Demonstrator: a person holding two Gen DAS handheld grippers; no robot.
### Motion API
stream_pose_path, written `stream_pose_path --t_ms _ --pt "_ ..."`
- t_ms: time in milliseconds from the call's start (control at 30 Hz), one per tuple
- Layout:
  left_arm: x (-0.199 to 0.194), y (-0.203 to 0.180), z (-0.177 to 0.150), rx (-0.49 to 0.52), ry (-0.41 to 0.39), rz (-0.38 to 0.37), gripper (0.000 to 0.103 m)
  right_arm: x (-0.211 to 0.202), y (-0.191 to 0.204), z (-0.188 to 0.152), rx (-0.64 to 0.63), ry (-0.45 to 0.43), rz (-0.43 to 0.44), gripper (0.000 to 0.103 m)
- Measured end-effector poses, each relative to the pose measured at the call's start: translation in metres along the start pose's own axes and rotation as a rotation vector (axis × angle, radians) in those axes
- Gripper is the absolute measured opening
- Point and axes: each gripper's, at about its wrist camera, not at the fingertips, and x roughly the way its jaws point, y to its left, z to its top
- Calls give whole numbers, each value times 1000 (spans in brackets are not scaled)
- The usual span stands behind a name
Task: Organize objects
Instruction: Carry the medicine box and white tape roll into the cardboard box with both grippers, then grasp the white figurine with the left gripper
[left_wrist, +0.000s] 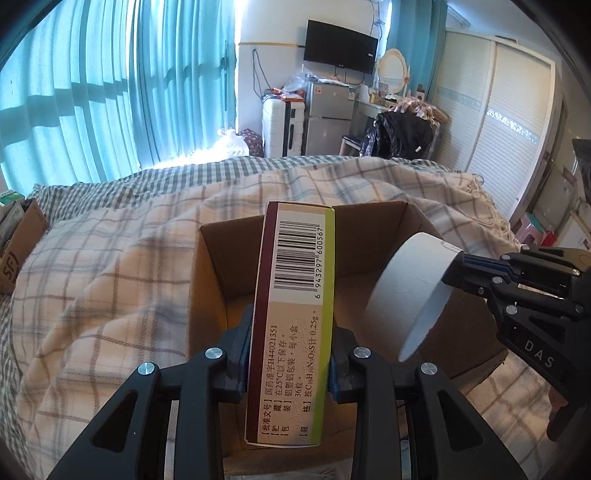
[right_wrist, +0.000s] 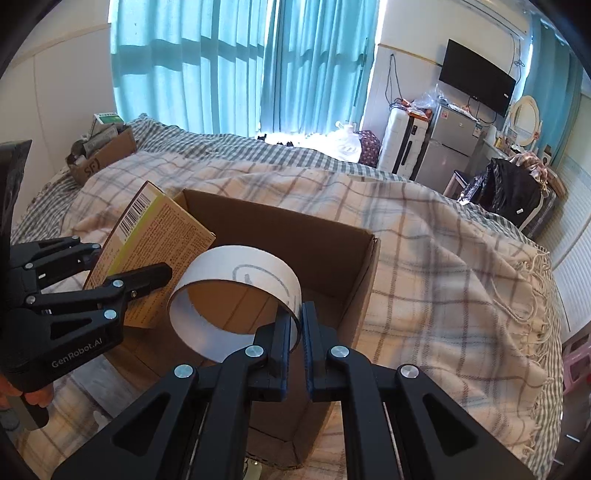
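Observation:
My left gripper (left_wrist: 291, 325) is shut on a medicine box (left_wrist: 295, 314) with a barcode and a green edge, held upright over an open cardboard box (left_wrist: 229, 266) on the bed. My right gripper (right_wrist: 297, 314) is shut on the wall of a white paper ring (right_wrist: 236, 295), held over the same cardboard box (right_wrist: 354, 295). In the left wrist view the ring (left_wrist: 406, 299) and the right gripper (left_wrist: 452, 271) are at the right. In the right wrist view the medicine box (right_wrist: 155, 258) and the left gripper (right_wrist: 133, 266) are at the left.
The cardboard box sits on a plaid blanket (right_wrist: 443, 266) over the bed. A second cardboard box (right_wrist: 103, 155) with several items stands at the bed's far left corner. Beyond the bed are teal curtains (right_wrist: 221, 66), a suitcase (right_wrist: 402, 147), a fridge (right_wrist: 447, 147) and a wardrobe (left_wrist: 491, 110).

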Motion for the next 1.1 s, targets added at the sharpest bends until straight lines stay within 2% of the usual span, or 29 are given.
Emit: stream_pose_path --t_ms 33,100,167,267,400,467,567,733,900,967,1100 --pt "-5 0 2 2 -12 7 36 -3 1 0 4 -7 2 6" --pt "-18 -1 3 2 -39 31 59 -14 0 2 19 -24 6 7" --pt "-38 -2 4 1 -76 52 70 -29 -2 3 45 -43 11 13" --pt "-63 -1 10 -10 -106 56 72 -52 0 5 68 -67 1 28" --pt "-101 -4 15 -6 -151 86 83 -94 3 9 79 -112 -11 34" --pt "-122 -7 17 -5 -175 93 85 -117 4 11 81 -138 -23 44" --pt "-150 -9 22 -27 -198 85 95 -153 3 14 95 -172 -25 56" --pt "-187 -13 24 -57 -231 96 97 -209 -11 16 157 -209 39 60" --pt "-213 -22 19 -56 -252 141 101 -256 -20 15 150 -248 -12 67" --pt "-216 -24 15 -61 -245 166 101 -263 -22 11 143 -249 -25 69" --pt "-207 -27 1 -83 -216 166 101 -253 -20 -7 144 -225 -32 71"
